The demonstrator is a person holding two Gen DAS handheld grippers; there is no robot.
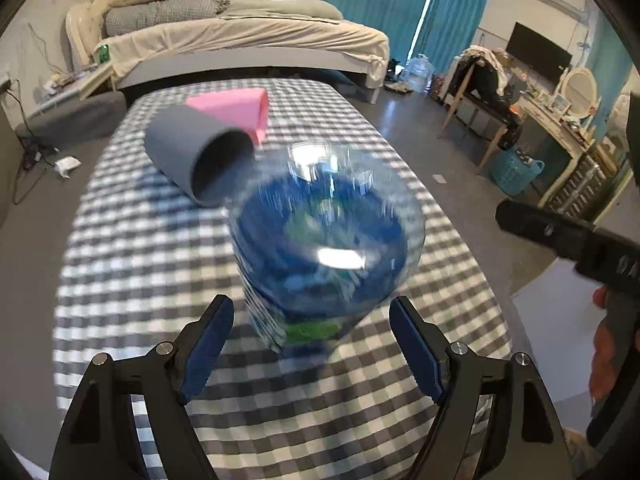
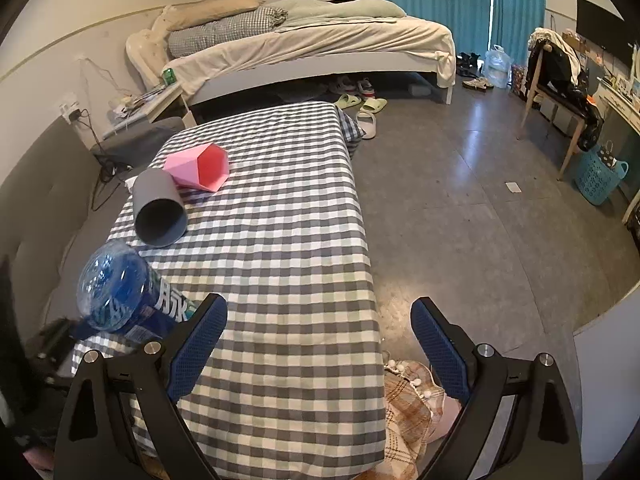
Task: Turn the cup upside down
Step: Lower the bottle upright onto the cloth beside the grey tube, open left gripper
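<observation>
A grey cup lies on its side on the checked table, its mouth turned toward me. Just behind it a pink faceted cup also lies on its side. A clear blue plastic bottle sits blurred between the spread fingers of my left gripper, which is open and not touching it. My right gripper is open and holds nothing, hovering over the table's near right edge, well away from both cups.
A bed stands beyond the table, with slippers on the floor beside it. A chair and a blue basket are at the far right. A plaid cloth lies below the table's right edge. A hand holds the right gripper's handle.
</observation>
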